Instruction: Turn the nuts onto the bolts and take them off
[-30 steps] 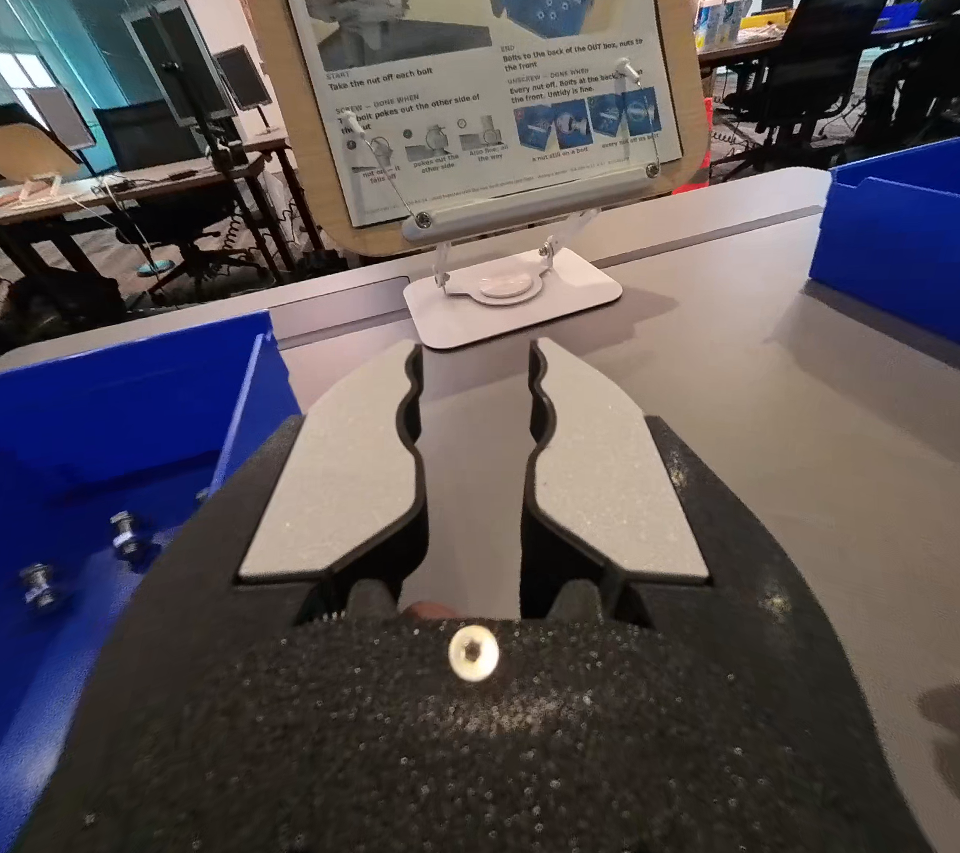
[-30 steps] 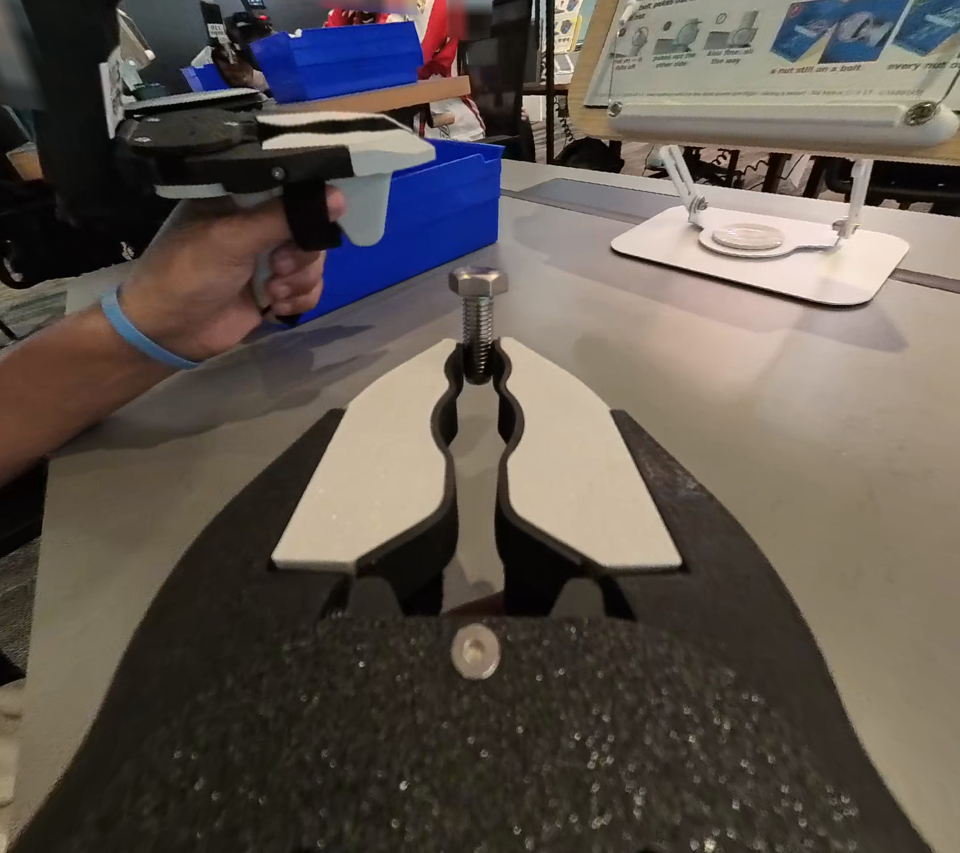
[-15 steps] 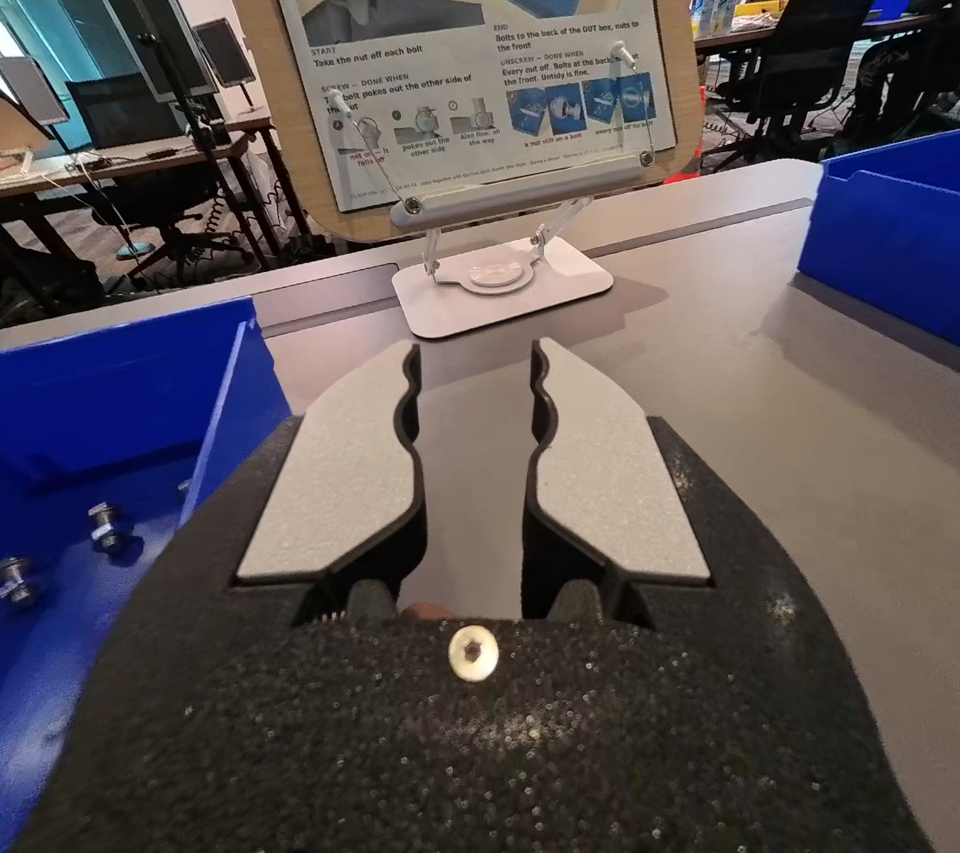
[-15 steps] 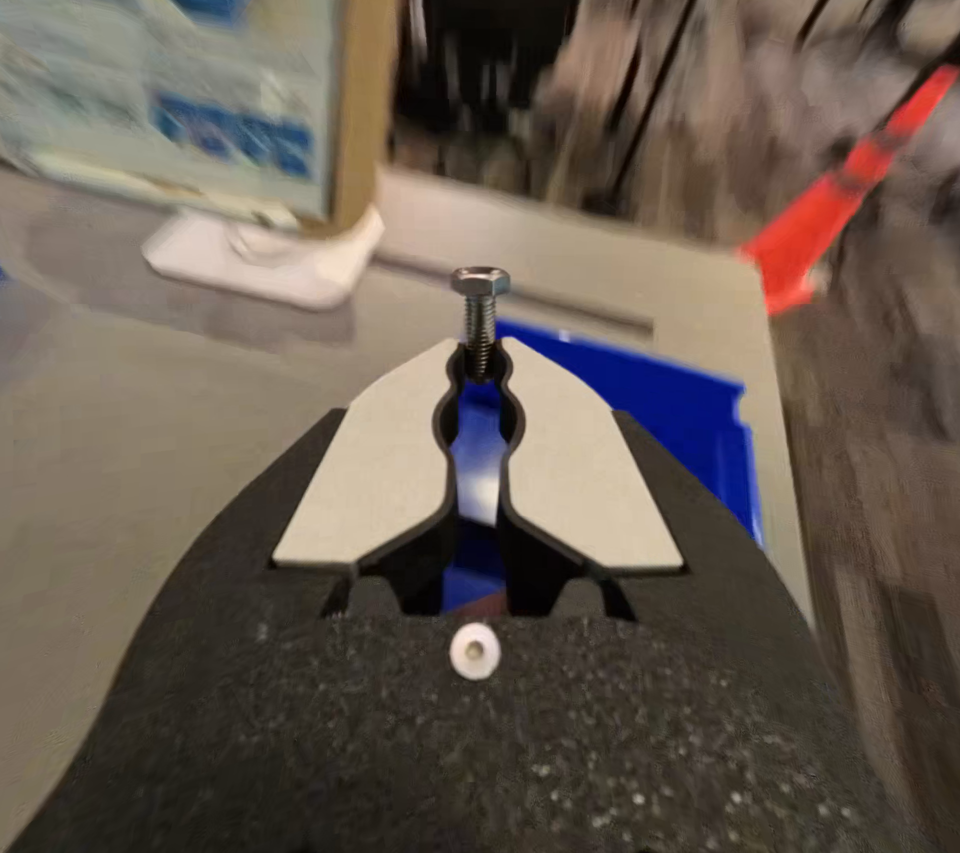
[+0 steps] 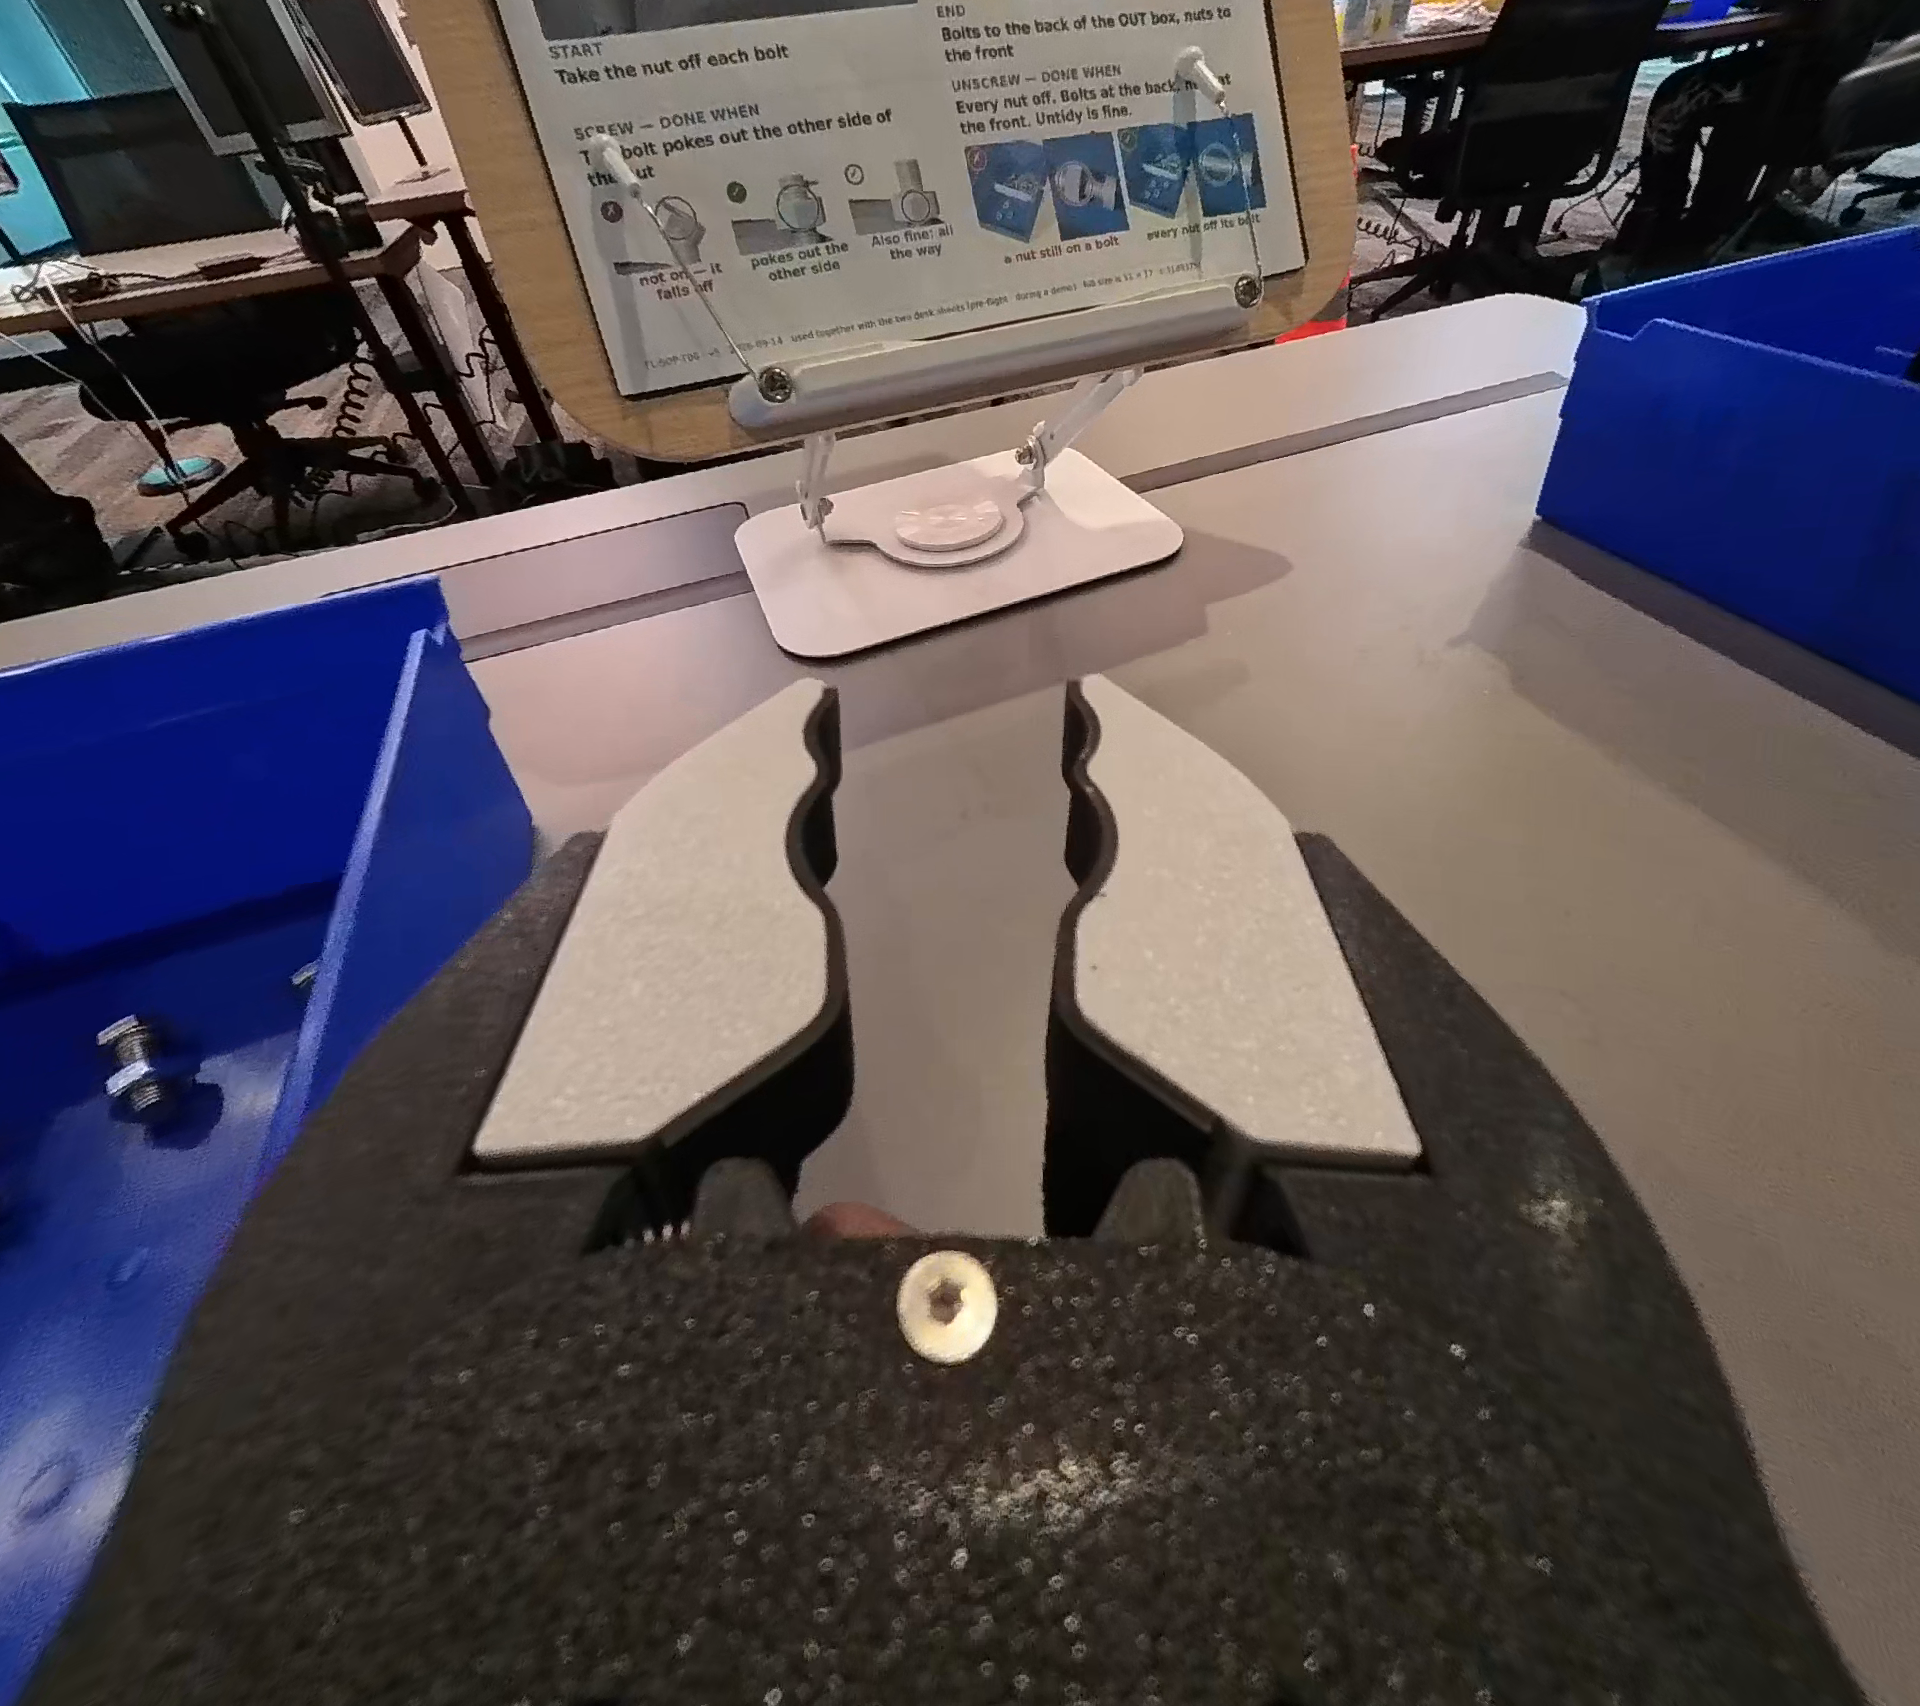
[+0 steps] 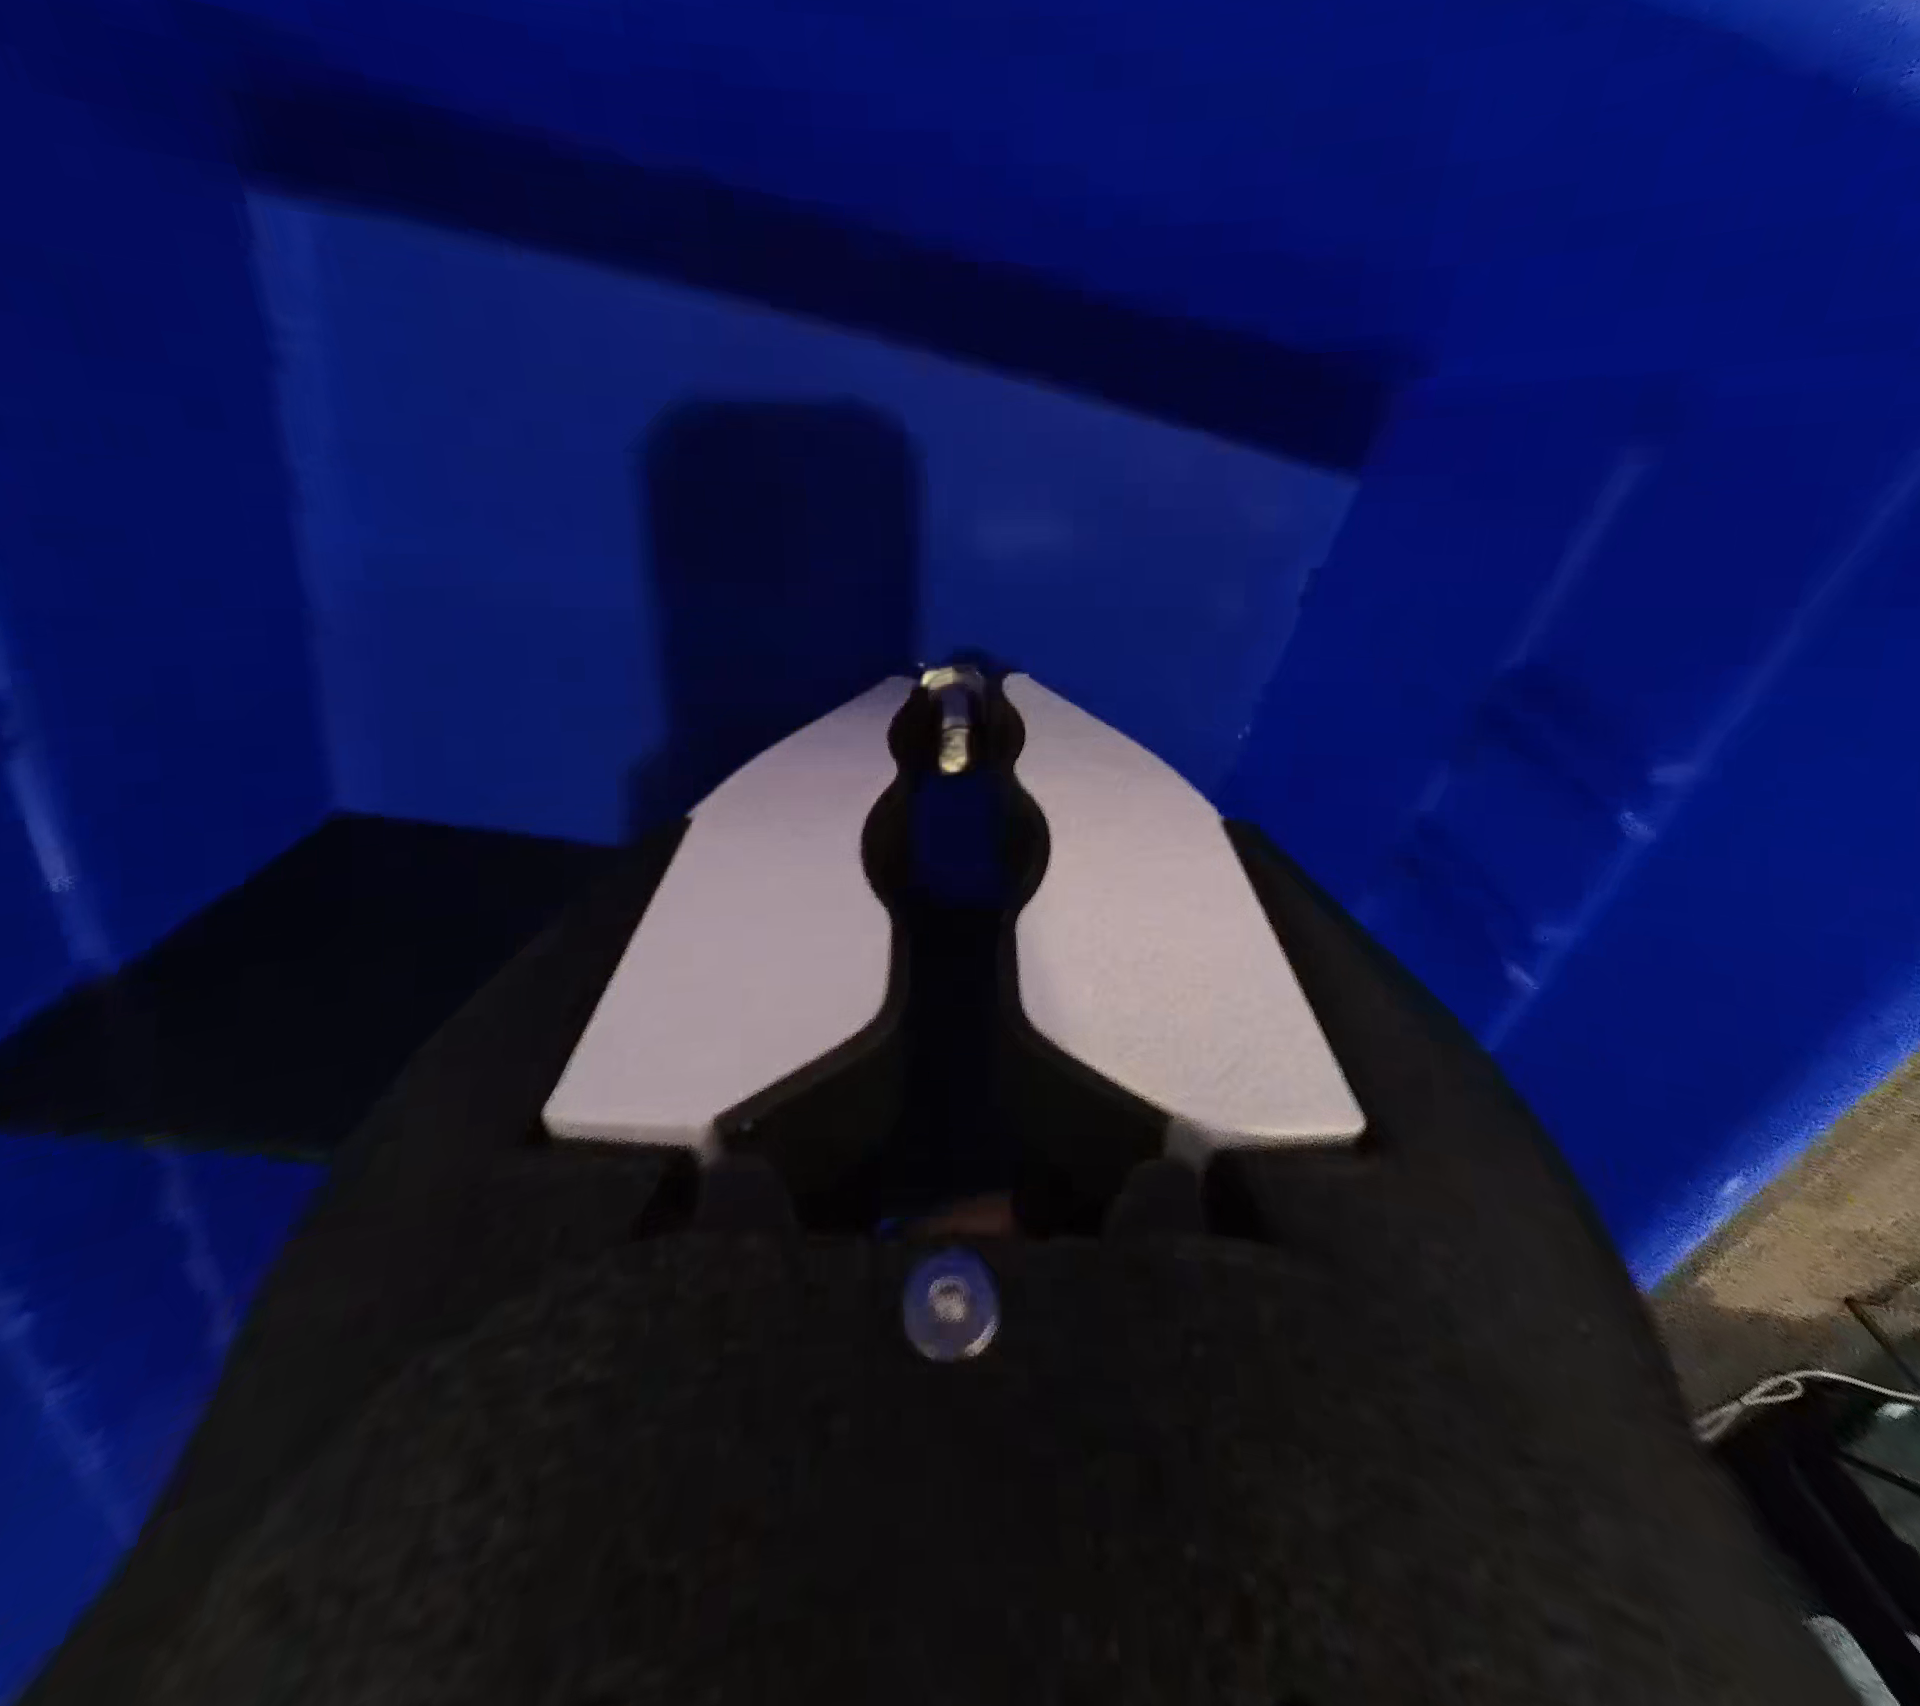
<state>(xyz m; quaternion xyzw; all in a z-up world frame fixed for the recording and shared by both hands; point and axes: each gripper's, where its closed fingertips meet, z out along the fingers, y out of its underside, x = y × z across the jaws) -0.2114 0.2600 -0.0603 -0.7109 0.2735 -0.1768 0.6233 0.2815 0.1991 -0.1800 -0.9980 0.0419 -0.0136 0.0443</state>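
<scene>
Now that our right claw (image 6: 961, 700) has swung its tightly pinched bolt (image 6: 954, 726) into the blue bin (image 6: 1143, 98), dropping it seems next, while our left claw (image 5: 948, 757) waits agape, empty.

1. The bolt (image 6: 954, 726) in the right gripper (image 6: 961, 690) is blurred — its head hardly shows.
2. The left blue bin (image 5: 312, 783) is cut off by the edge.
3. The nutted bolt (image 5: 140, 1066) inside is too small to detail.
</scene>
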